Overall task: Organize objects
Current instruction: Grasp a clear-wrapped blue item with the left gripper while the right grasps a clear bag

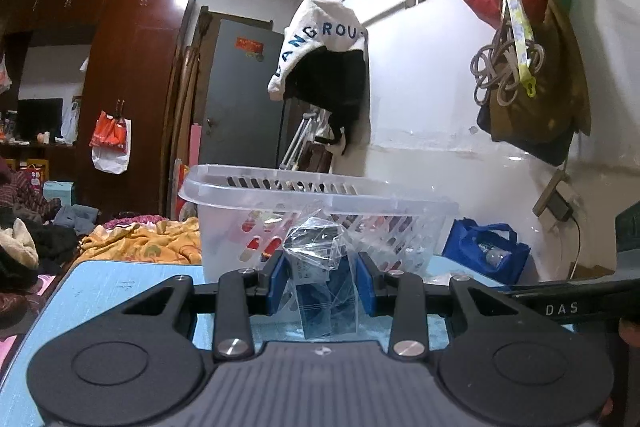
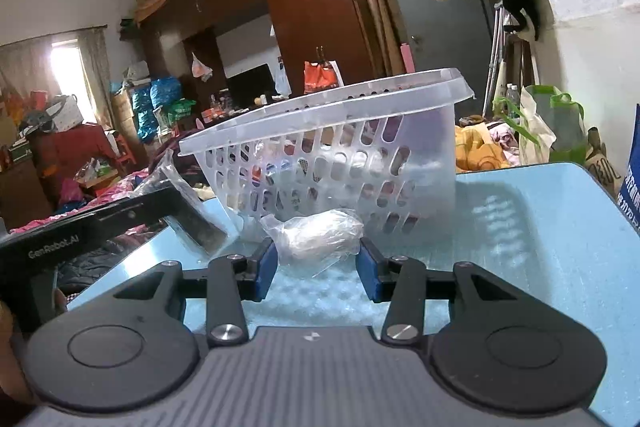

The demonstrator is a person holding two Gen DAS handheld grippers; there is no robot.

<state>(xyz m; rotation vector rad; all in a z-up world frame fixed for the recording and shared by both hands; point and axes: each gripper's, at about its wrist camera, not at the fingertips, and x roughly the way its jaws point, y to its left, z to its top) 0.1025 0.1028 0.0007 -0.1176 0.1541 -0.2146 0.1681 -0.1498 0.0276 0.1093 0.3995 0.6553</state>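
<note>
So far we hold both items: left gripper (image 1: 322,281) pinches a dark bagged packet (image 1: 320,267), right gripper (image 2: 318,265) pinches a white bagged bundle (image 2: 320,233); the basket (image 2: 332,143) waits beyond both jaws.

A light blue table (image 2: 540,227) carries a clear slotted basket (image 2: 340,147), standing upright toward its far side. Just in front of the basket, near the table's front edge, a white bundle in clear wrap (image 2: 320,233) seems to rest on the tabletop.
</note>
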